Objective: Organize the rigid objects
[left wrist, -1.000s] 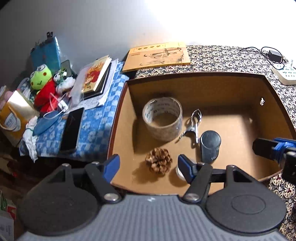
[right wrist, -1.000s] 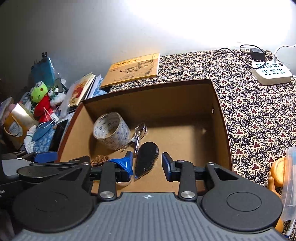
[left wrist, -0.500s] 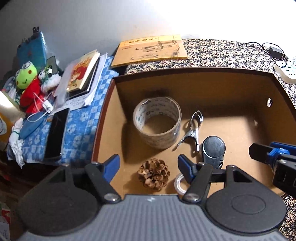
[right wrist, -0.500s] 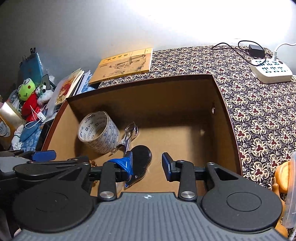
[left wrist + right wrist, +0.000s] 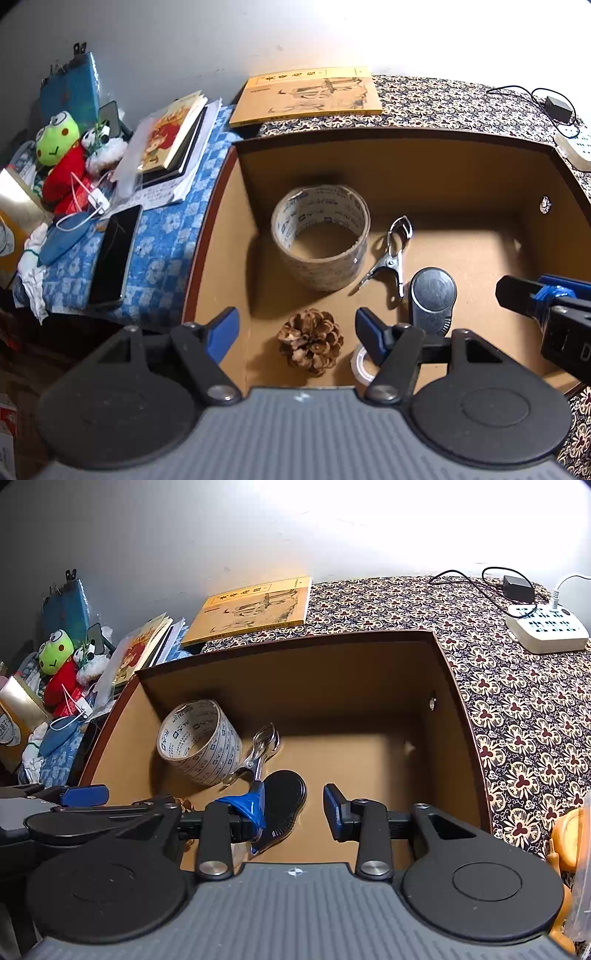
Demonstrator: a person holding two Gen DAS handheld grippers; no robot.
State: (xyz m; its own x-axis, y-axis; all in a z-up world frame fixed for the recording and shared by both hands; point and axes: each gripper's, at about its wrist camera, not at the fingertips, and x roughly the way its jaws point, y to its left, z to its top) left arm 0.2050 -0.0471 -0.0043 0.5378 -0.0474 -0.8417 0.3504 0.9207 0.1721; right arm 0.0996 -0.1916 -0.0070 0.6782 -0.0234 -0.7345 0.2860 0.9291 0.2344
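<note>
Box: an open brown cardboard box [image 5: 388, 162] stands on a surface covered with a dark flowered cloth [image 5: 517, 709]; the task's things lie on its floor.
Tape roll: a wide roll of printed packing tape [image 5: 320, 236] lies in the left half of the box, apart from the left wall.
Clip: a metal spring clip [image 5: 389, 260] lies just right of the tape roll, loop end toward the far wall.
Black disc thing: a dark round-headed object [image 5: 433, 295] lies just right of the clip; what it is cannot be told.
Pine cone: a brown pine cone [image 5: 311, 341] sits near the front wall, in front of the tape roll.
Small tape: a small clear roll [image 5: 362, 363] lies just right of the pine cone, partly hidden by a blue finger.
Left hand-held gripper: left hand-held gripper [image 5: 295, 330] hangs over the front left of the box, jaws wide apart and empty, the pine cone showing between them.
Right hand-held gripper: right hand-held gripper [image 5: 295, 805] hangs over the front middle of the box, jaws apart with nothing gripped; its left pad appears in front of the dark object.
Beside the box: a yellow book [image 5: 308, 95] lies behind it, a phone [image 5: 115, 254] on blue checked cloth to the left, a frog toy [image 5: 59, 138] further left, a power strip [image 5: 546, 629] at far right.
</note>
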